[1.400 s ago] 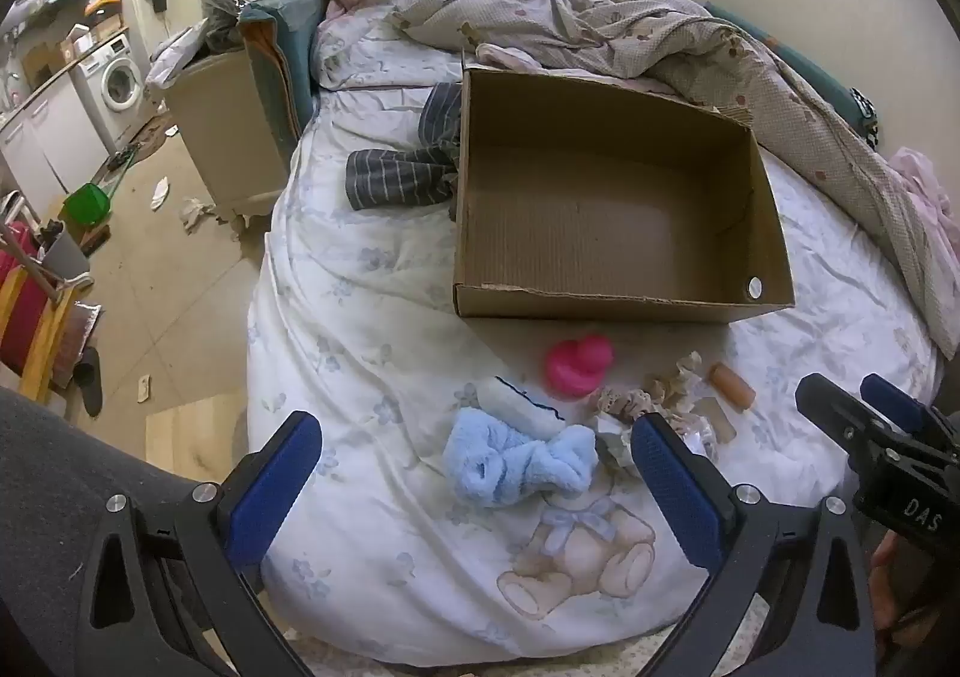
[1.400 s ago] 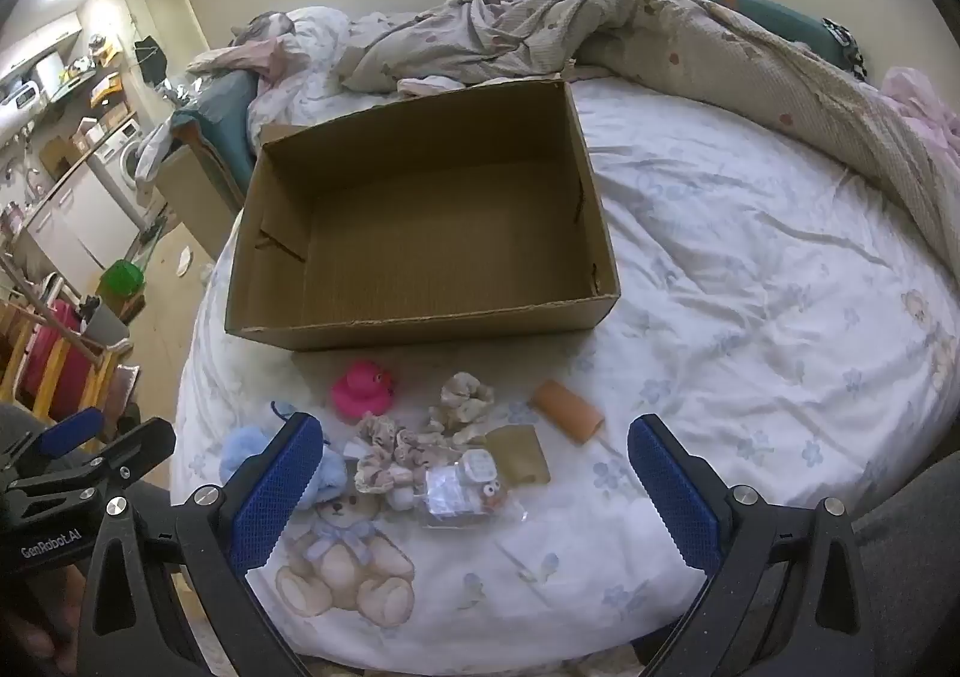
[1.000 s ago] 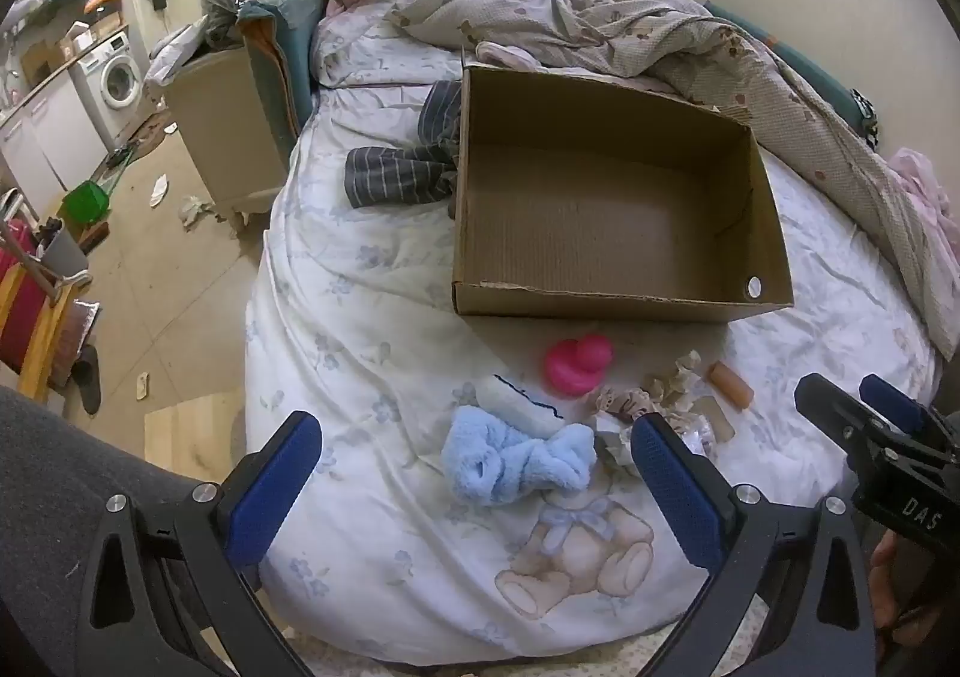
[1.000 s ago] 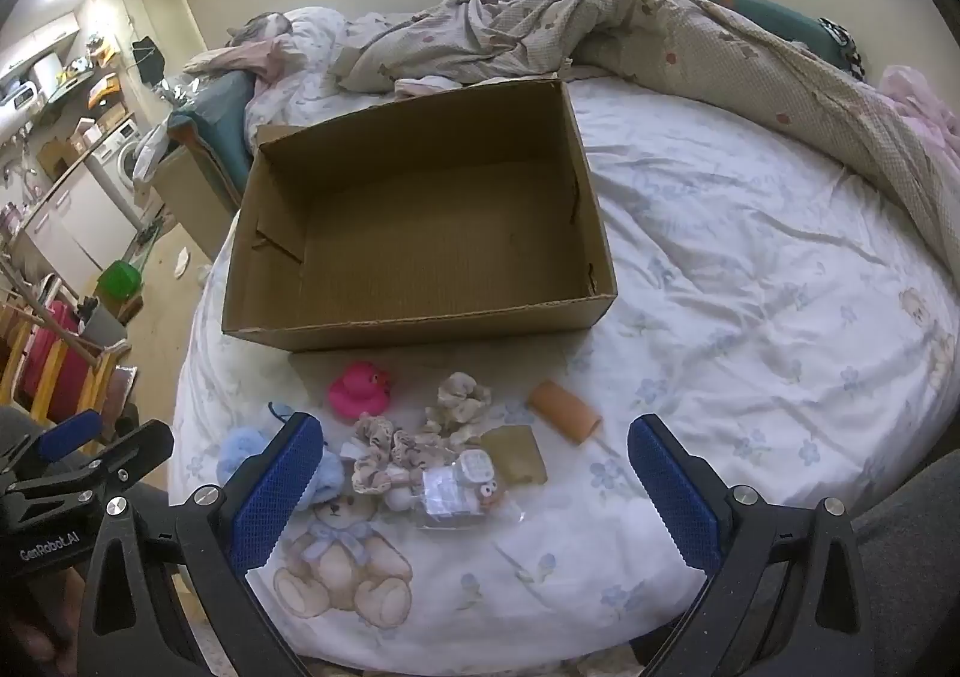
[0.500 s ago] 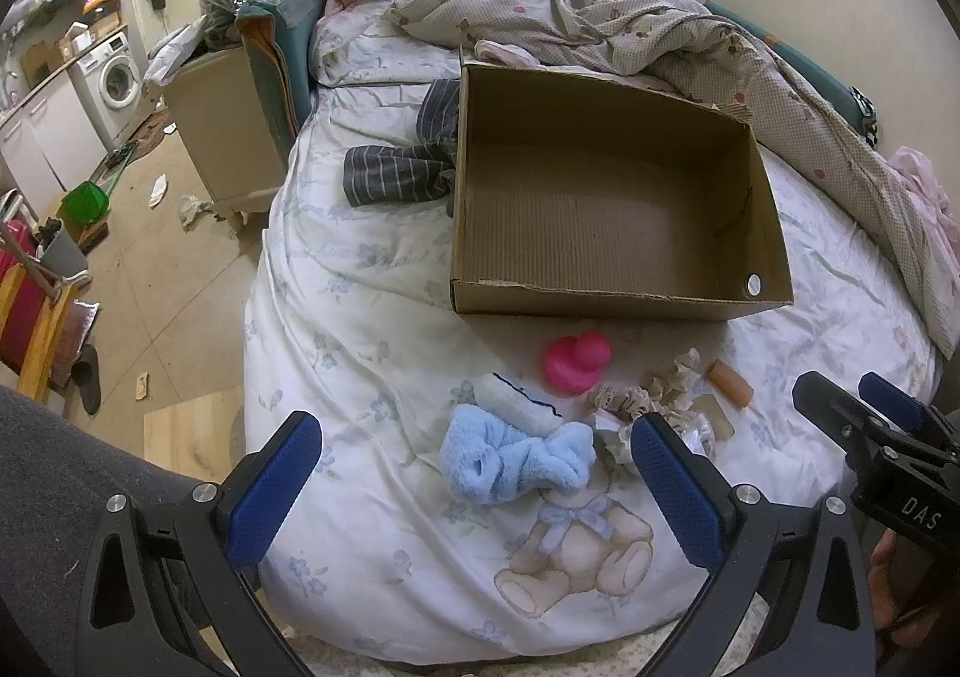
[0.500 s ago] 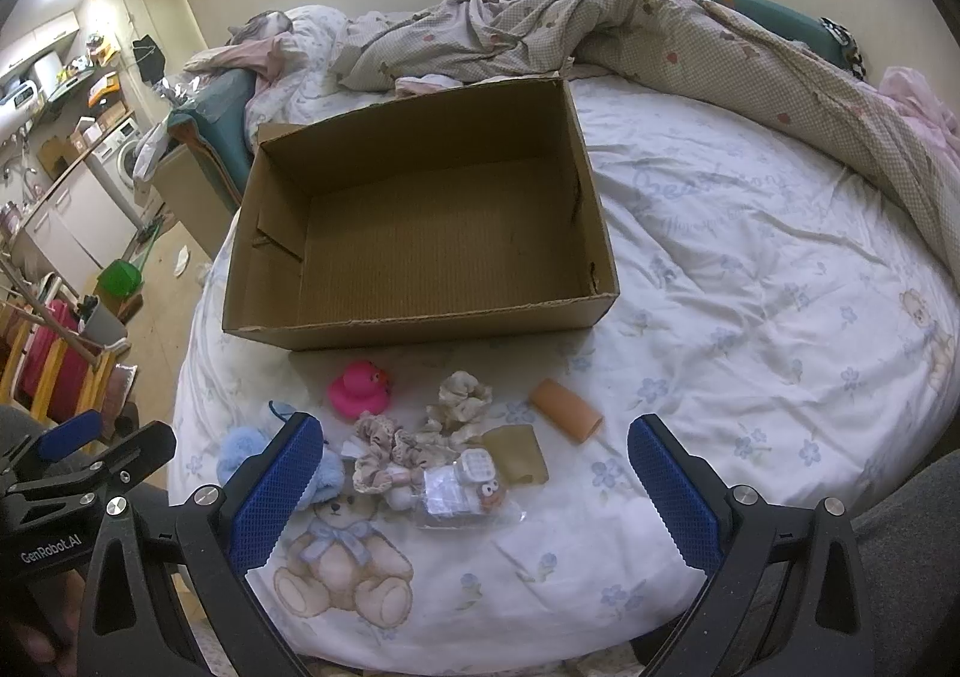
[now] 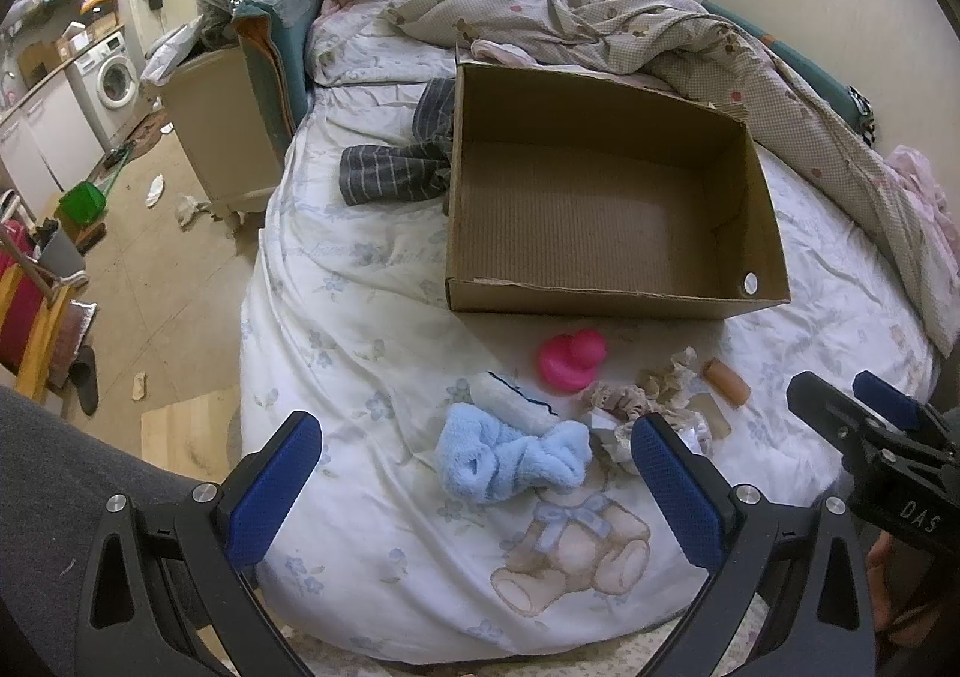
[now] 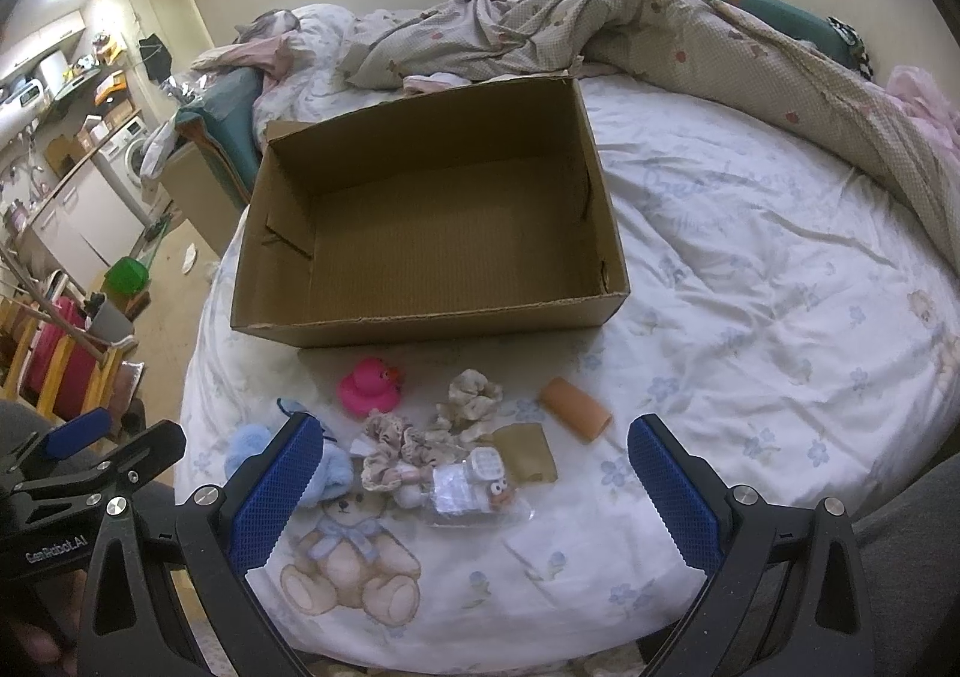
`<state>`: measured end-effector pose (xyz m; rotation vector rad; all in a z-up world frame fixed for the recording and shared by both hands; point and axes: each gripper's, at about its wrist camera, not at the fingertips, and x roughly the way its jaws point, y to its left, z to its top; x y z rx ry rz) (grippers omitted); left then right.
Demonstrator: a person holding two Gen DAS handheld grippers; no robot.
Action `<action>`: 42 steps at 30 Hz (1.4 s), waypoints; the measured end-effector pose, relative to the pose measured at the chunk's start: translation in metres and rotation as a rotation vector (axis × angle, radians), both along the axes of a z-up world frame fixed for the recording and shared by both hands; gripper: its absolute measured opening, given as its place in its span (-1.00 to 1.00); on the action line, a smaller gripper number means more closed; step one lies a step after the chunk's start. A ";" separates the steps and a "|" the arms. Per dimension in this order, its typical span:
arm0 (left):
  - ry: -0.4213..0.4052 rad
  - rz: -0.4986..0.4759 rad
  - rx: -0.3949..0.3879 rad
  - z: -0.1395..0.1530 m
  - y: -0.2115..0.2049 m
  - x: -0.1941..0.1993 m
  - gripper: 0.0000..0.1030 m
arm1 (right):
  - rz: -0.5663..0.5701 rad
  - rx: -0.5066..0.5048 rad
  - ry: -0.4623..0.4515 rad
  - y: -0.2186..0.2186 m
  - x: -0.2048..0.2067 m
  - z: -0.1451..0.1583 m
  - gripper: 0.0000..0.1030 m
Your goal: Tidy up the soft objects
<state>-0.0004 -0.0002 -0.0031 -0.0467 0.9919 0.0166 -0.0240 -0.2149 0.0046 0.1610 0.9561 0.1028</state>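
Nothing boxed yet: cardboard box (image 8: 432,233) empty at twelve o'clock. Both hand-held grippers, left (image 7: 474,488) and right (image 8: 474,488), spread wide, holding nothing. Next up, probably: closing on blue fluffy cloth (image 7: 510,458).

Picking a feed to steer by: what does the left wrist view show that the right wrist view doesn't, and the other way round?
Only the left wrist view shows the striped cloth lying against the box's far left side, and the whole blue fluffy piece. Only the right wrist view shows the clear packet and the tan square plainly, plus the duck's face. Both show the empty box, the pink duck, the scrunchies, the orange tube, and both grippers open: left gripper, right gripper.
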 end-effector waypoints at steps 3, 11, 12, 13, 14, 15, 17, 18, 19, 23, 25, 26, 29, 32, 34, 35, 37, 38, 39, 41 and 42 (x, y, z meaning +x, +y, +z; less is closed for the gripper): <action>0.004 0.000 0.000 -0.001 -0.001 -0.001 1.00 | 0.000 -0.001 -0.001 0.000 0.000 0.000 1.00; 0.005 -0.001 0.000 -0.001 0.000 0.000 1.00 | 0.000 -0.001 0.000 0.000 0.000 0.000 1.00; 0.006 -0.001 0.001 -0.001 0.000 0.000 1.00 | 0.001 -0.001 0.000 0.000 0.000 0.000 1.00; 0.006 -0.001 0.000 -0.001 0.000 0.000 1.00 | 0.001 -0.001 0.001 0.000 0.000 0.000 1.00; 0.007 -0.001 -0.001 -0.001 0.000 0.000 1.00 | 0.001 -0.001 0.000 0.000 0.000 0.000 1.00; 0.007 0.000 -0.001 -0.001 0.000 0.000 1.00 | 0.002 -0.002 0.000 0.000 0.000 0.000 1.00; 0.006 -0.002 0.000 -0.001 0.000 0.000 1.00 | 0.002 -0.001 0.000 0.000 0.000 0.000 1.00; 0.006 -0.002 0.000 -0.001 0.000 0.000 1.00 | 0.001 -0.001 0.000 0.000 0.000 0.000 1.00; 0.006 -0.001 0.000 -0.001 0.000 0.000 1.00 | 0.001 -0.001 0.001 0.000 0.000 0.000 1.00; 0.011 -0.005 -0.009 -0.002 0.001 0.000 1.00 | 0.001 -0.001 0.000 0.000 0.000 0.000 1.00; 0.009 -0.004 -0.005 -0.003 0.001 0.000 1.00 | 0.004 -0.002 0.001 0.001 0.000 0.000 1.00; 0.008 -0.001 -0.003 -0.003 0.001 0.000 1.00 | 0.004 -0.002 0.000 0.000 0.000 0.000 1.00; 0.011 0.001 -0.007 -0.003 0.002 0.000 1.00 | 0.007 -0.003 0.001 0.000 0.000 0.000 1.00; 0.013 0.000 0.000 -0.003 0.001 0.000 1.00 | 0.006 -0.007 0.004 0.001 0.000 -0.001 1.00; 0.013 0.000 0.003 -0.003 0.000 0.000 1.00 | 0.006 -0.006 0.004 0.001 0.000 -0.001 1.00; 0.015 -0.001 0.003 -0.004 0.000 0.000 1.00 | 0.006 -0.006 0.004 0.001 0.000 -0.001 1.00; 0.013 0.000 0.004 -0.003 0.000 0.000 1.00 | 0.006 -0.007 0.005 0.001 0.000 -0.001 1.00; 0.012 -0.001 0.005 -0.003 0.000 0.000 1.00 | 0.007 -0.006 0.005 0.001 0.000 -0.001 1.00; 0.013 -0.001 0.004 -0.003 0.000 0.000 1.00 | 0.007 -0.007 0.004 0.001 0.000 -0.001 1.00; 0.015 0.000 0.004 -0.003 0.000 0.000 1.00 | 0.007 -0.007 0.005 0.001 0.000 -0.001 1.00; 0.015 0.000 0.005 -0.003 0.000 0.000 1.00 | 0.007 -0.007 0.005 0.001 0.000 -0.001 1.00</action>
